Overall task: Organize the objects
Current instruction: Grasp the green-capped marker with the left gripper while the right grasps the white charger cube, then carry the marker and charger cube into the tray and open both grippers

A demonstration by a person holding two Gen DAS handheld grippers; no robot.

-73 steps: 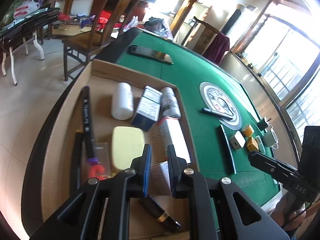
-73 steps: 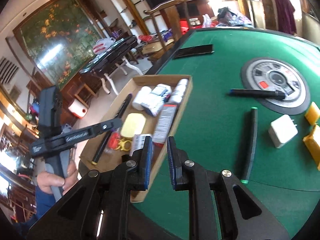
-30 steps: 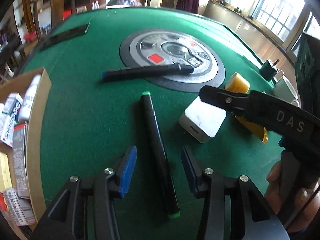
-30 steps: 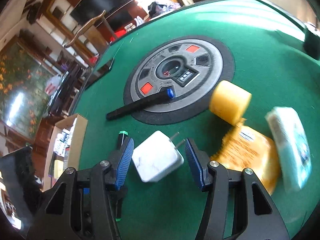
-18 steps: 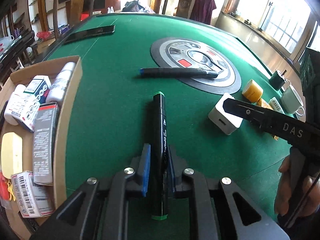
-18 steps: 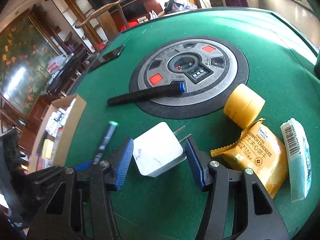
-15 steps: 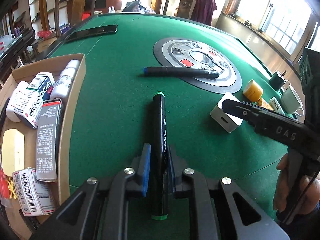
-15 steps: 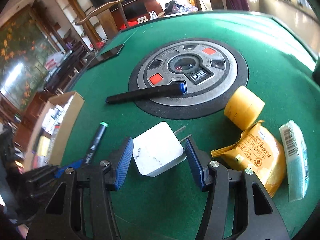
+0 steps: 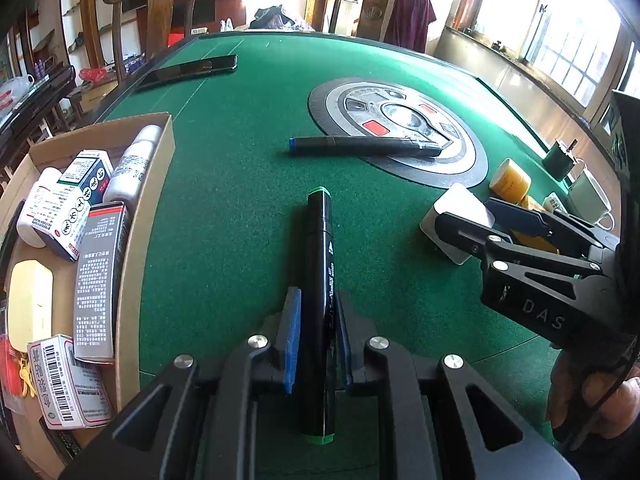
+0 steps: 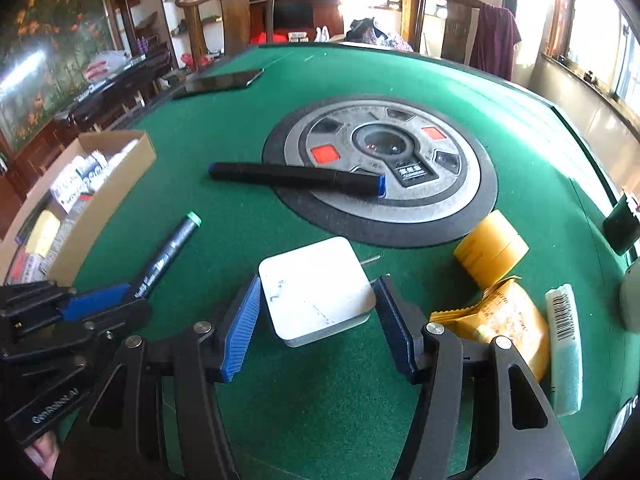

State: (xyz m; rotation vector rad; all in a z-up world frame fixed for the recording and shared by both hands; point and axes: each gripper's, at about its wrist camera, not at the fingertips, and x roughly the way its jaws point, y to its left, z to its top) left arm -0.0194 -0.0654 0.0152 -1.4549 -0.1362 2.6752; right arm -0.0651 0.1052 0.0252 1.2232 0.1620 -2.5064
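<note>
Left hand-held gripper (image 9: 316,344) clamps the green-capped marker (image 9: 320,280) — cardboard box (image 9: 136,248) edge nearby.

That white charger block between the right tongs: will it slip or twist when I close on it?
Probably some. The white charger looks smooth and glossy, so it may slide on the pads. It sits skewed between the open right tongs, so it will likely rotate on closing. It looks rigid.

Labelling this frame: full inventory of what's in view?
Green-capped black marker: 1, clamped in left gripper.
Blue-capped black marker: 1, across grey centre dial.
White square charger: 1, between right gripper's fingers, untouched.
Yellow tape roll: 1, right of charger.
Orange cracker packet: 1, beside roll.
Black phone: 1, far left.
Cardboard box: 1, left edge, holds cartons, bottles.
Left gripper: shut.
Right gripper: open, jaws just widened.
</note>
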